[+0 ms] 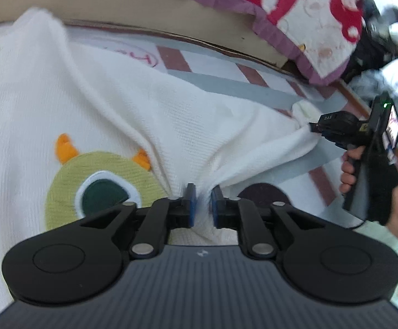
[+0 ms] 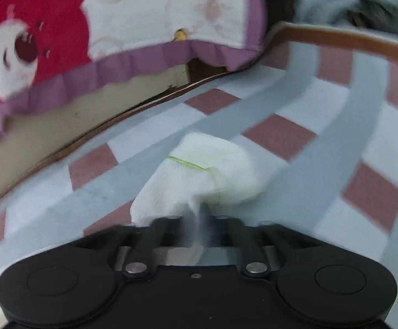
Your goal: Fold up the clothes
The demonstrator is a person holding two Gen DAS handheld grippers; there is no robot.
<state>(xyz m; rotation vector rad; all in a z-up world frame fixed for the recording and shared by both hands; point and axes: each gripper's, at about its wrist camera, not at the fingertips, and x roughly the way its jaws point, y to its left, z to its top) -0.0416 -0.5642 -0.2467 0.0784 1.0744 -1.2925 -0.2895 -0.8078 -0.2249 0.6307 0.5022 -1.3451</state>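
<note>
Covering checked sheet [image 2: 295, 134], maybe bedding

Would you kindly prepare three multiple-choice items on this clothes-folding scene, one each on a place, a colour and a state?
1. Where does the white knit sweater lie?
A. on the checked sheet
B. in a basket
C. on a hanger

2. What colour are the horns of the monster patch?
A. blue
B. orange
C. black

3. How does the right gripper stand?
A. wide open, empty
B. shut on the sweater's cuff
C. shut on a sock

Key: 1 A, the grey and red checked sheet shows beyond the sweater's edge; 2 B, both horns are orange; 3 B, its jaws pinch the cuff in both views.
</note>
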